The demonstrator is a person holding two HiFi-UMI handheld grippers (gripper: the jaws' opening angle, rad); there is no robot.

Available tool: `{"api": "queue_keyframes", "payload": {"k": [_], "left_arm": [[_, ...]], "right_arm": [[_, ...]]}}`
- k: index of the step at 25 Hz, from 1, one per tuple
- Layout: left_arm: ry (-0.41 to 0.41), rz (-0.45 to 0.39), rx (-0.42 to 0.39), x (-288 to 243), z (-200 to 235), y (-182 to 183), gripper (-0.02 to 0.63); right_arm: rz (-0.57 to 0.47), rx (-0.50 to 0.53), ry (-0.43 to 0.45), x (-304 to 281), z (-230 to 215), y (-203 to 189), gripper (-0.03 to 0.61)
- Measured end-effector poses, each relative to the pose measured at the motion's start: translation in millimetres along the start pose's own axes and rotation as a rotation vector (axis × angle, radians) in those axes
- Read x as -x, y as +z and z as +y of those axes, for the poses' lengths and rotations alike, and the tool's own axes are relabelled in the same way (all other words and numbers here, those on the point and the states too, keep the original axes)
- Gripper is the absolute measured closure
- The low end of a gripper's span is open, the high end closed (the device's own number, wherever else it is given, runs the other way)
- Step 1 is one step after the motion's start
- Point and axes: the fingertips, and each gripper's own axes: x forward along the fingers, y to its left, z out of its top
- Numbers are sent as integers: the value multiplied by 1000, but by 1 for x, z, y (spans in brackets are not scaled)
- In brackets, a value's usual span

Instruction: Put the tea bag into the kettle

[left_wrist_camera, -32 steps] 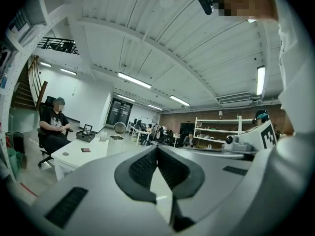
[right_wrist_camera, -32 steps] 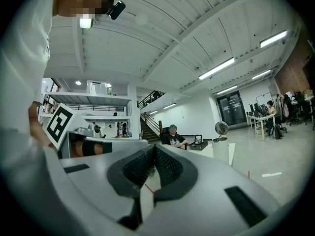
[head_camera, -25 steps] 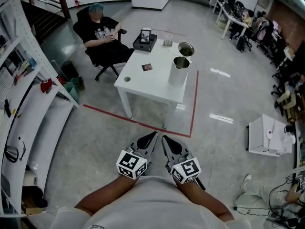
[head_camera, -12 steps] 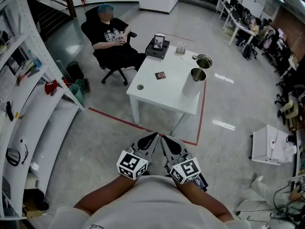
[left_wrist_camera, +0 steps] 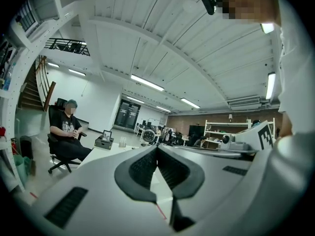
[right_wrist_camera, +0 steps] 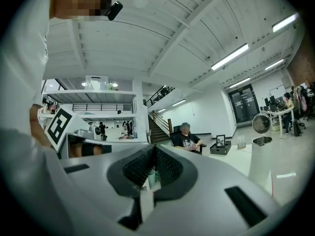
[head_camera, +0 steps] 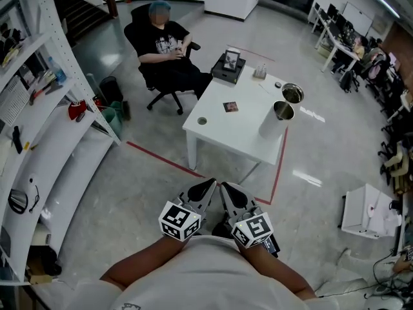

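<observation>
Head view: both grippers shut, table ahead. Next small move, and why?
Probably step forward to the white table. The left gripper and right gripper are shut, empty and held at the body, well short of it. The small dark packet, likely the tea bag, and the open kettle sit on the tabletop, out of reach from here; opening a gripper can wait.
</observation>
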Motion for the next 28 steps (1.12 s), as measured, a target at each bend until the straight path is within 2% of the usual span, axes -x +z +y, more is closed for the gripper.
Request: {"api": "queue_keyframes", "payload": {"k": [6, 13, 28], "left_arm": [[23, 3, 3, -16, 19, 1, 603], [38, 11, 2, -55, 37, 2, 603], [97, 20, 5, -200, 69, 12, 603]], "right_arm": [[-10, 18, 41, -23, -10, 6, 568], [-3, 2, 48, -43, -52, 6, 568], [4, -1, 87, -84, -198, 29, 568]]}}
